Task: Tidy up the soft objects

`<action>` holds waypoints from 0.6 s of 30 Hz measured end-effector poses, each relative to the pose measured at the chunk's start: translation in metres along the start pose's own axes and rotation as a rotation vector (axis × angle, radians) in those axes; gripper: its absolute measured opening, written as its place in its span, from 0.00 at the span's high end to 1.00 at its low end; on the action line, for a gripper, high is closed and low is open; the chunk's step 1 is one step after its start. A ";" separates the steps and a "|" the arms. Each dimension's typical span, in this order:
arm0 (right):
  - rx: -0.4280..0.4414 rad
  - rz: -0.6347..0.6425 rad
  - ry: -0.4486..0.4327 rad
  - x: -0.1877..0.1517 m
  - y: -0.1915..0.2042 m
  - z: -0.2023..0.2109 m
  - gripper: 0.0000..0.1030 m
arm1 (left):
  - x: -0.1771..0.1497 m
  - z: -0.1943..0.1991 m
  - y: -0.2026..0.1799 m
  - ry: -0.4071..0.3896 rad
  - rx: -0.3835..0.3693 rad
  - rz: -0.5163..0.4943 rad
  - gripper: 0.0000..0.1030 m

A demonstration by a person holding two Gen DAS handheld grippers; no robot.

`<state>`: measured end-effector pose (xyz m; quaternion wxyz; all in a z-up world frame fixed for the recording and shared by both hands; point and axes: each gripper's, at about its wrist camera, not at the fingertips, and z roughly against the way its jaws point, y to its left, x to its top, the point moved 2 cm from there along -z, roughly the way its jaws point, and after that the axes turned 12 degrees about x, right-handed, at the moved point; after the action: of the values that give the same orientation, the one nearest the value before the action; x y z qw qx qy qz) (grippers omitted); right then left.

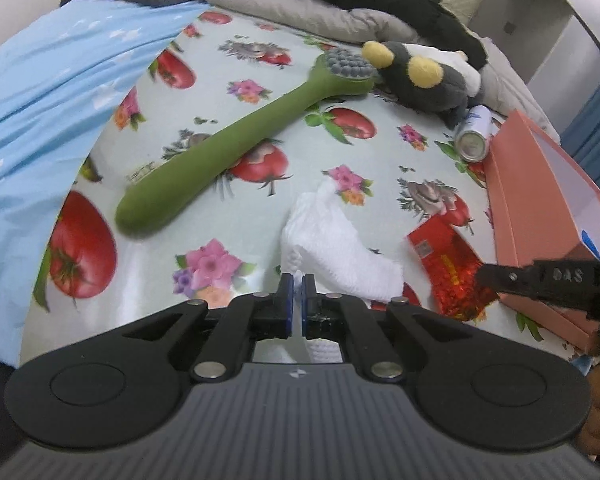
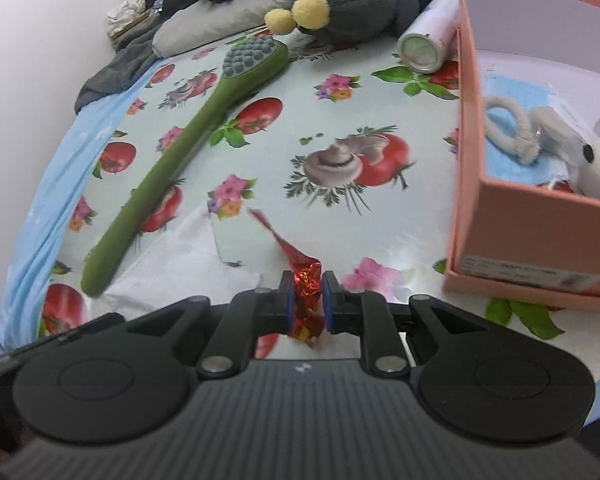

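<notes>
Two grippers are under my control, both pointing steeply down at a surface covered with a tomato-and-flower printed cloth (image 1: 260, 208). My left gripper (image 1: 298, 286) has its jaws pinched almost together on a thin fold of the white cloth (image 1: 332, 240), which rises from the fingers as a crumpled sheet and tapers to a point toward the far side. My right gripper (image 2: 306, 284) has its jaws narrowly apart and clamped on a crinkled red foil wrapper (image 2: 306, 300); the wrapper's twisted tail runs up and to the left from the fingers. From the left wrist camera that wrapper lies flat-faced beside the pink box (image 1: 540, 184) at the cloth's right edge, with the right gripper's black finger over it. A long green brush (image 1: 228, 152) lies diagonally across the middle, its handle end toward the near left and its grey-nubbed head toward the far right, next to a grey plush toy (image 1: 424, 76) with yellow pompoms. A can (image 1: 474, 136) lies on its side between the plush and the box. Inside the box I see a black-and-white plush (image 2: 598, 168) and a pale looped cord (image 2: 512, 128). A blue sheet (image 1: 52, 92) drapes the left edge.
</notes>
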<state>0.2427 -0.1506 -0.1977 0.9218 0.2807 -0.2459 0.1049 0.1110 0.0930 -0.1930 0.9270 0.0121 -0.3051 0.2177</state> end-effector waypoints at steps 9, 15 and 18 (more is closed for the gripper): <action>-0.041 0.049 -0.003 -0.009 0.000 -0.002 0.32 | 0.001 -0.005 0.014 0.008 0.007 0.039 0.47; -0.066 0.065 -0.001 -0.012 -0.001 -0.023 0.32 | 0.005 -0.020 0.004 0.008 0.022 -0.016 0.39; -0.103 0.129 0.014 -0.017 0.004 -0.035 0.32 | 0.007 -0.026 -0.004 -0.009 0.020 -0.054 0.34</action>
<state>0.2404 -0.1278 -0.2298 0.9281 0.2156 -0.2621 0.1534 0.1327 0.0959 -0.2101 0.9311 0.0306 -0.3065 0.1956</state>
